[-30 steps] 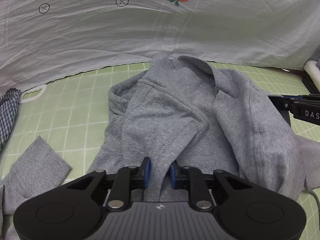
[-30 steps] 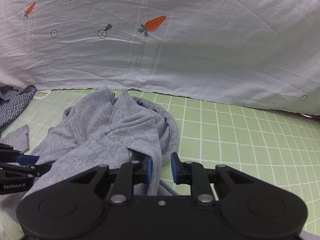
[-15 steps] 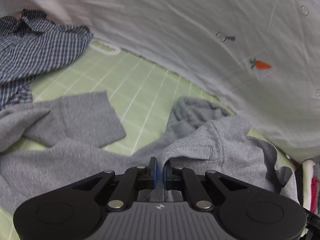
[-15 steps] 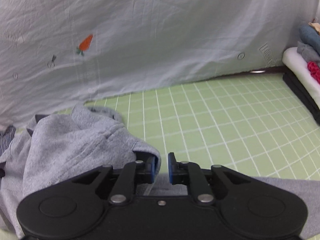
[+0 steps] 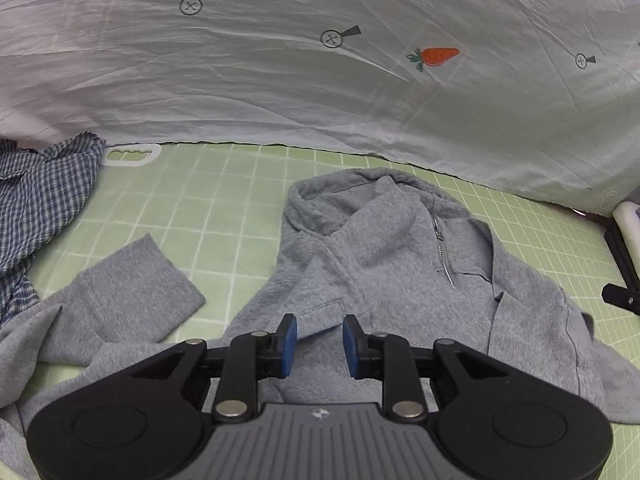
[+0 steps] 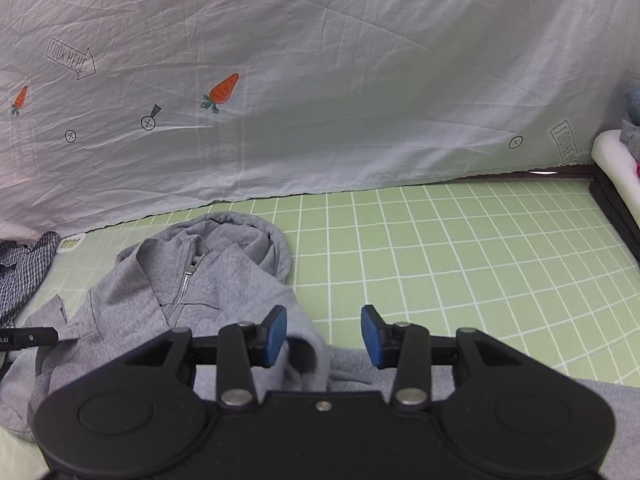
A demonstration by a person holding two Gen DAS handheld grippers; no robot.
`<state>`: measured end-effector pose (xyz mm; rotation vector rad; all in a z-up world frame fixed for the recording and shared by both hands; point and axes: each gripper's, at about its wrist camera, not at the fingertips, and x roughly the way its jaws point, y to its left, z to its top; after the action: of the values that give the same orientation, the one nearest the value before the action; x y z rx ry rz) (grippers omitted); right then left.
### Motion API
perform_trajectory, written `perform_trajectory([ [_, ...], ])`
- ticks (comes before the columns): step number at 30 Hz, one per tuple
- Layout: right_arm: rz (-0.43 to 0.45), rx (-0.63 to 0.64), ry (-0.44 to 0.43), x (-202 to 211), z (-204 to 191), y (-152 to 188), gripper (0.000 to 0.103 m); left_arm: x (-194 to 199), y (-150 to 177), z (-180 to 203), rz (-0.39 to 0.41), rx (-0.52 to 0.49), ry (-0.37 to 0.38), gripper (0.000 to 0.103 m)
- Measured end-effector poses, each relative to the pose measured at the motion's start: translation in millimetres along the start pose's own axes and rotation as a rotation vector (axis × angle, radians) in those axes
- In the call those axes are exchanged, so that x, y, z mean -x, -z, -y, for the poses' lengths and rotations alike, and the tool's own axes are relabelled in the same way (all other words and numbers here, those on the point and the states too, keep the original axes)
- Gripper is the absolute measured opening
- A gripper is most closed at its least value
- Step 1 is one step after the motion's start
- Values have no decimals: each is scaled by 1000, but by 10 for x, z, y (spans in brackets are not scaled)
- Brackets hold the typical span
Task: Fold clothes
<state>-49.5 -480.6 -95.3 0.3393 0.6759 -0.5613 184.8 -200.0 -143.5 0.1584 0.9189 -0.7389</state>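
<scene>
The grey hoodie (image 5: 384, 280) is being released onto the green mat (image 6: 440, 248) as left gripper (image 5: 317, 344) and right gripper (image 6: 322, 334) are being opened, a fold apparently laid

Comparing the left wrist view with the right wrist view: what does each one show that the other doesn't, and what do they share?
Only the left wrist view shows the hoodie's loose sleeve lying flat on the mat, and the left gripper, its fingers opening above the fabric.

Only the right wrist view shows the wide bare stretch of green grid mat, the "LOOK HERE" arrow print, and the right gripper, opening, with a fold of fabric between its fingers.

Both show the gray zip hoodie, the checked shirt, and the carrot-print sheet.
</scene>
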Motion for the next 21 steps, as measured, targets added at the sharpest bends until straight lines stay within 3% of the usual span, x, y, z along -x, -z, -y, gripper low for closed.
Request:
perform_trajectory([
  [3,9,-71,12,44,181,-50,43,-91,15,77,-20,-44,26,28],
  [6,22,-46,-1,55,235,-91,43,-165,10,146,-33,-82,35,29],
  [11,-26,-7,-116,-157,79,-100,43,-265,-21,216,-36,-133,32,43],
  [16,-116,105,-203,-489,-274,-1,41,-420,12,195,-76,-137,32,43],
  [21,-234,263,-157,-806,-492,235,45,-570,102,144,-101,-130,33,44],
])
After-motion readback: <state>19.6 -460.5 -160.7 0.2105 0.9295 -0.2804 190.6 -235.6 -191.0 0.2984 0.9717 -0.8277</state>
